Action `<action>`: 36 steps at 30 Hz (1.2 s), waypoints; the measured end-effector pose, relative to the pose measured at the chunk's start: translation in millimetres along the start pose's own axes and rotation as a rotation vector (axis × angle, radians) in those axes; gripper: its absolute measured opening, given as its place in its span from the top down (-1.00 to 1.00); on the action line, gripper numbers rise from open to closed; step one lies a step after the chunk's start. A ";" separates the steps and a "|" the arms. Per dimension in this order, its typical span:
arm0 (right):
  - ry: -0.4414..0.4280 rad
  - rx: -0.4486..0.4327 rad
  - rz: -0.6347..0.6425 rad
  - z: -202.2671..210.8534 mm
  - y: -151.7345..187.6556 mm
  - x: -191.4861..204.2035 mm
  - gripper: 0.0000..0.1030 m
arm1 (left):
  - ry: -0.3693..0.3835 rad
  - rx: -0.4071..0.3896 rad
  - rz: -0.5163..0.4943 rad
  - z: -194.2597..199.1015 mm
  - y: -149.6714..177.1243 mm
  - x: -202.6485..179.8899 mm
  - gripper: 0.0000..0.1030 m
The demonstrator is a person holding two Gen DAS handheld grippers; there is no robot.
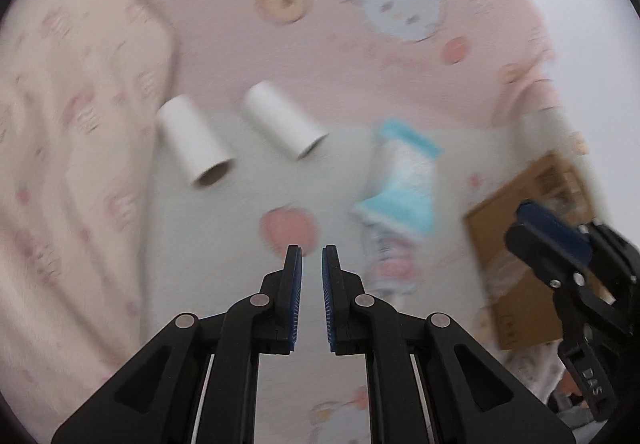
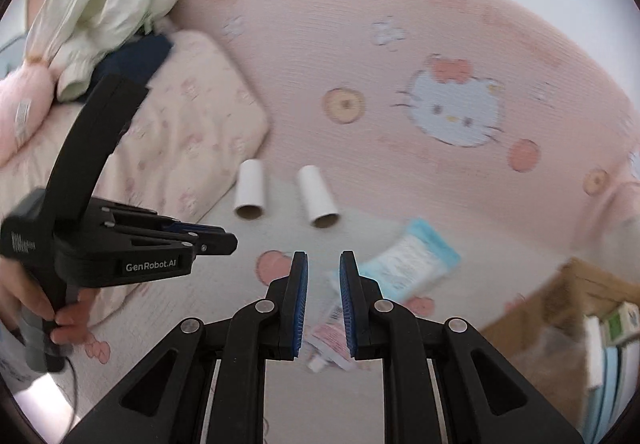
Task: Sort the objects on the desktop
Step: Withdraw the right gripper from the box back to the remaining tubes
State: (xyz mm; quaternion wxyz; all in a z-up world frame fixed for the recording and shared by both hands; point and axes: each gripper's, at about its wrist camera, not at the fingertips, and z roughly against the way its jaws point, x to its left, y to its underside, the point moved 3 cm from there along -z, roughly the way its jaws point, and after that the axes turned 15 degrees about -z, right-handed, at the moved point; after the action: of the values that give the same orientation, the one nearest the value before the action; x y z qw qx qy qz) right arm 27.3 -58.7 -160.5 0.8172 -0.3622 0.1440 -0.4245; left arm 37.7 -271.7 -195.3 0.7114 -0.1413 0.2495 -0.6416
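Left gripper (image 1: 311, 247): jaws nearly together, only a narrow gap, nothing between them; it hangs over the pale sheet (image 1: 224, 228), touching nothing.
Right gripper (image 2: 323, 253): jaws drawn in to their narrowest, a small gap left, nothing gripped; a hand (image 2: 36, 308) holds the left gripper's handle at this view's left edge.
Landmark: the blue pack (image 1: 400, 180), lying flat on the sheet.
Rolls: two white card tubes on their sides, well left of the pack; the left roll (image 1: 194, 142) and right roll (image 1: 284, 120) lie near each other but apart, open ends toward the cameras.
Pack to fingers: in the left view it lies ahead and right of the tips; in the right view it lies just ahead and right of the tips.
Tube (image 2: 330, 340): a small pink-and-white squeeze tube, touching the pack's near end, seen through the right gripper's gap, below the fingers.
Box (image 2: 560, 308): brown card, open, right of the pack, with cartons inside.
Pillow (image 1: 72, 132): far left of the pack, beyond the rolls.
Blanket (image 1: 320, 44): pink with cat print, behind the pack.
In the way: nothing lies between either gripper's tips and the pack.
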 end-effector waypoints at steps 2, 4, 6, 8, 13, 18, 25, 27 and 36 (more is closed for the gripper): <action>-0.018 0.014 0.028 -15.0 3.3 8.3 0.73 | -0.018 0.015 0.029 -4.5 8.0 12.7 0.78; -0.048 0.036 0.013 -31.3 4.6 13.0 0.72 | -0.007 0.017 0.072 -7.3 13.2 25.2 0.77; -0.084 0.056 -0.022 -47.6 5.0 15.4 0.71 | -0.003 0.022 0.099 -10.0 14.0 34.3 0.77; -0.110 0.065 -0.064 -61.1 4.4 15.7 0.66 | -0.010 0.024 0.118 -12.3 14.6 43.9 0.75; -0.166 0.060 -0.139 -92.8 -2.0 18.3 -0.30 | 0.034 0.059 0.145 -26.2 10.0 64.1 0.26; -0.218 0.099 -0.230 -130.1 -14.5 17.0 -0.33 | 0.053 0.072 0.215 -36.9 10.4 87.8 0.08; -0.198 0.156 -0.245 -172.6 -27.7 21.4 -0.33 | 0.149 -0.025 0.450 -40.4 3.0 128.7 0.05; -0.197 0.171 -0.210 -183.7 -28.1 28.2 -0.33 | 0.184 -0.059 0.507 -43.5 -2.4 137.3 0.05; -0.243 0.236 -0.231 -221.4 -20.6 40.8 -0.33 | 0.217 -0.024 0.587 -81.4 -21.8 151.5 0.46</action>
State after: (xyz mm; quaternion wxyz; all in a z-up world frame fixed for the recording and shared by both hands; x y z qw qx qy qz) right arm -80.6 -203.0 -297.0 0.8114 -0.3266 -0.0489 -0.4823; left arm -16.4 -414.0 -278.3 0.8338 -0.0021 0.3618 -0.4171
